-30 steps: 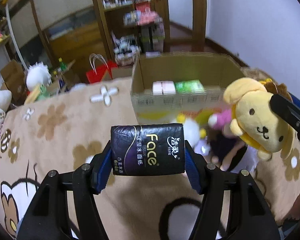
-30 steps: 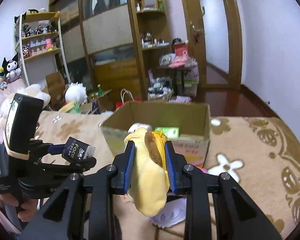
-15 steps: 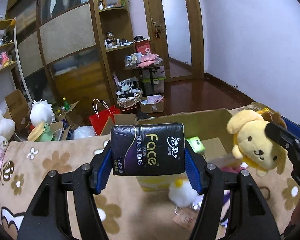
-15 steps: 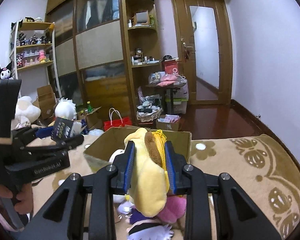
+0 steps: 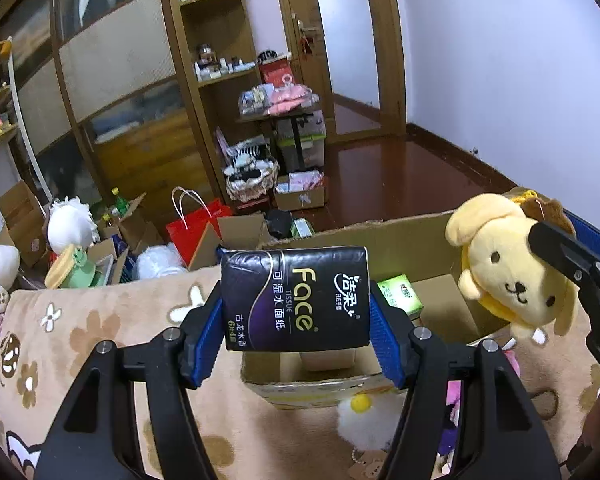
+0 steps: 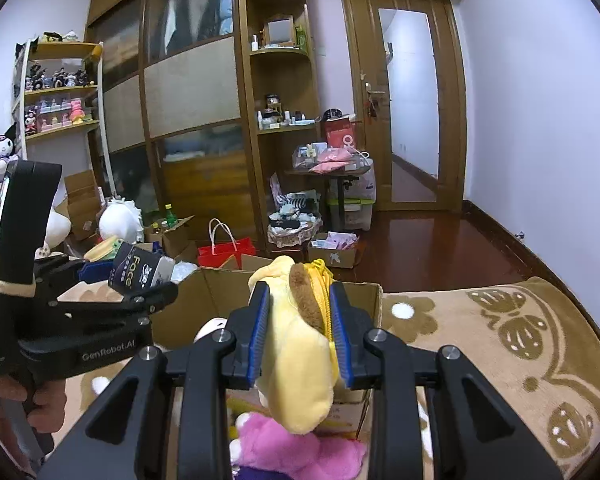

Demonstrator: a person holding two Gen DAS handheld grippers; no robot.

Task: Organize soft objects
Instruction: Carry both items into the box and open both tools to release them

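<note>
The left gripper [image 5: 296, 312] is clamped on a dark tissue pack [image 5: 296, 298] printed with "Face", its blue pads pressing the pack's two short ends so that it hangs level in the air, above the near edge of an open cardboard box [image 5: 444, 232]. The right gripper [image 6: 300, 336] is squeezed tight on a yellow plush dog [image 6: 296, 344], gripping it across the head so that its body droops below the fingers; from the left wrist view the same dog [image 5: 508, 268] shows its face, held up over the right side of the box. The box sits on a beige blanket with a brown flower pattern [image 5: 100, 336], and inside it lies a green packet [image 5: 400, 292] near the far wall, with a pale item partly hidden under the tissue pack, which I cannot identify. In front of the box, on the blanket, lie more soft toys: a white fluffy one with a yellow spot [image 5: 364, 420] touching the box's front wall, and a pink plush [image 6: 292, 444] just below the held dog. In the right wrist view, a person's hand [image 6: 40, 404] grips the handle of the left gripper. Beyond the blanket stand a red paper bag [image 5: 198, 228] and wooden shelves [image 5: 216, 80].
</note>
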